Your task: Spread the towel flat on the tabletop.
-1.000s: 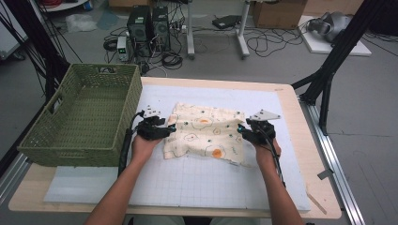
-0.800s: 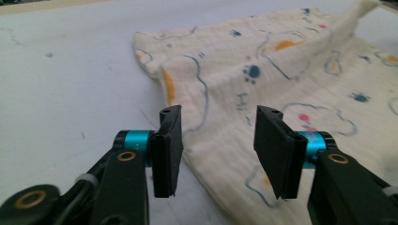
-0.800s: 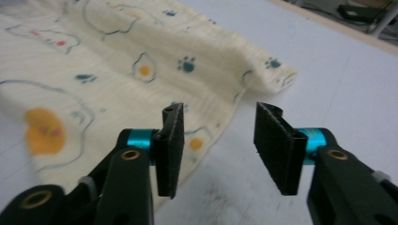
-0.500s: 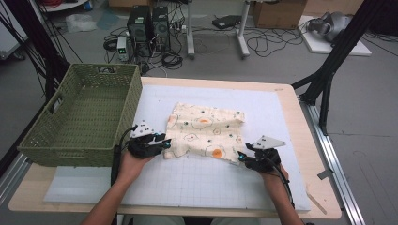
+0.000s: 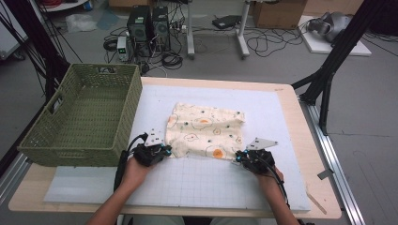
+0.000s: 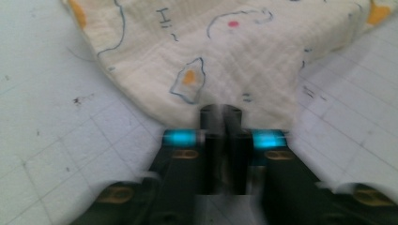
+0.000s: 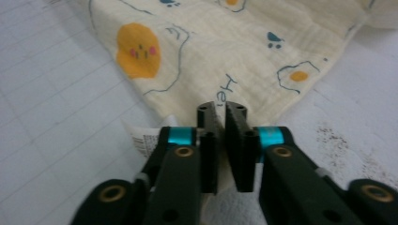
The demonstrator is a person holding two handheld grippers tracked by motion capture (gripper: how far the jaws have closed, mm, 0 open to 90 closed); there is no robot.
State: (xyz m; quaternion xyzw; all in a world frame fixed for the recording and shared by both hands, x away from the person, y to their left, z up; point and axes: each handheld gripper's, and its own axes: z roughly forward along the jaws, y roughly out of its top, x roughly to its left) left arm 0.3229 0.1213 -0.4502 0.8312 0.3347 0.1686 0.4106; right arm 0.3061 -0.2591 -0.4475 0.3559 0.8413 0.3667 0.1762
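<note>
1. The left gripper (image 5: 159, 151) sits at the near left corner of the printed cloth (image 5: 205, 131), just right of the green woven basket (image 5: 84, 117). Its jaws have just been closing and now stand pressed together on the cloth's edge, which the left gripper view shows tucked between the pads; that view is blurred at the tips.
2. The cloth lies flat-ish on the white gridded mat (image 5: 197, 183) in the middle of the wooden table (image 5: 300, 117), cream-coloured, with fried-egg and chick drawings and small blue paw marks.
3. The right gripper (image 5: 244, 157) is at the cloth's near right corner. Its jaws have also just been closing; in the right gripper view they pinch the hem, with only a thin slit between the pads where the fabric runs through.
4. Writing: in the right gripper view the letters "He" are printed in blue on the cloth just above the jaws. A white care label (image 7: 145, 136) sticks out at the left of the jaws; its print is too small to read.
</note>
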